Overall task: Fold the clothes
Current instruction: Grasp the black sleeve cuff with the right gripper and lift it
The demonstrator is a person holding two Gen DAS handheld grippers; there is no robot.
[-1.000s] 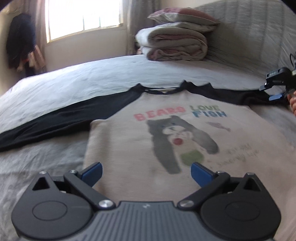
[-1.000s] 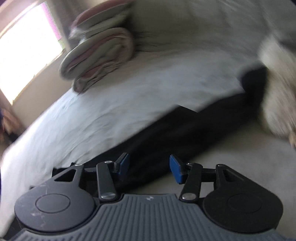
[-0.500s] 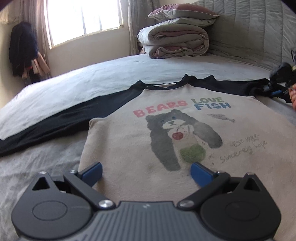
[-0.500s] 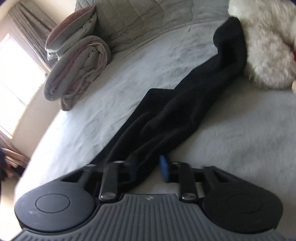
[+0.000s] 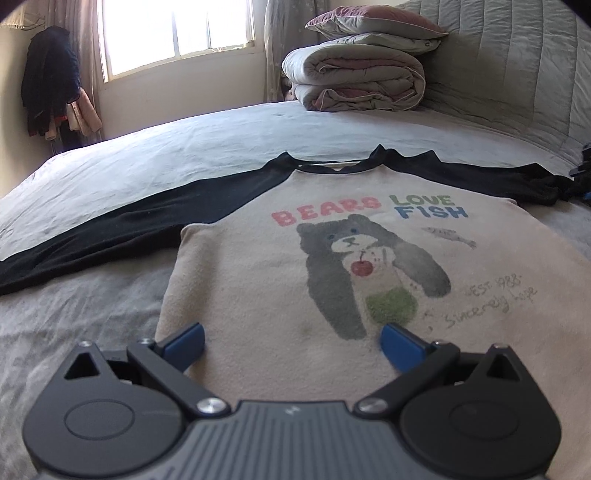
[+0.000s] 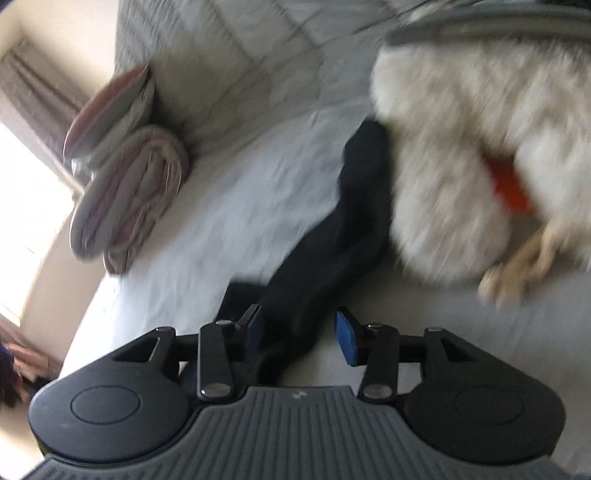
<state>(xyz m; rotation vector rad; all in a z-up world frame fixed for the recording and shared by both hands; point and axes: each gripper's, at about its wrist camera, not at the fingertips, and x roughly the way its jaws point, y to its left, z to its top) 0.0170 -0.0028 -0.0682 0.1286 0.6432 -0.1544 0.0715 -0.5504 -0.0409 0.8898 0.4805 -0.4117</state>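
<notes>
We keep the shirt (image 5: 303, 266) flat, print up, on the bed (image 5: 184, 147) for folding. Our left gripper (image 5: 291, 341) hovers over its hem, jaws spread; our right gripper (image 6: 299, 332) jaws are opening around the black sleeve (image 6: 332, 236), not pinching it.

Bright daylight came in through the window (image 5: 177, 33), which glared white. The left wrist view was sharp, but its edges bent and its corners went dark. The right wrist view was blurry all over.
</notes>
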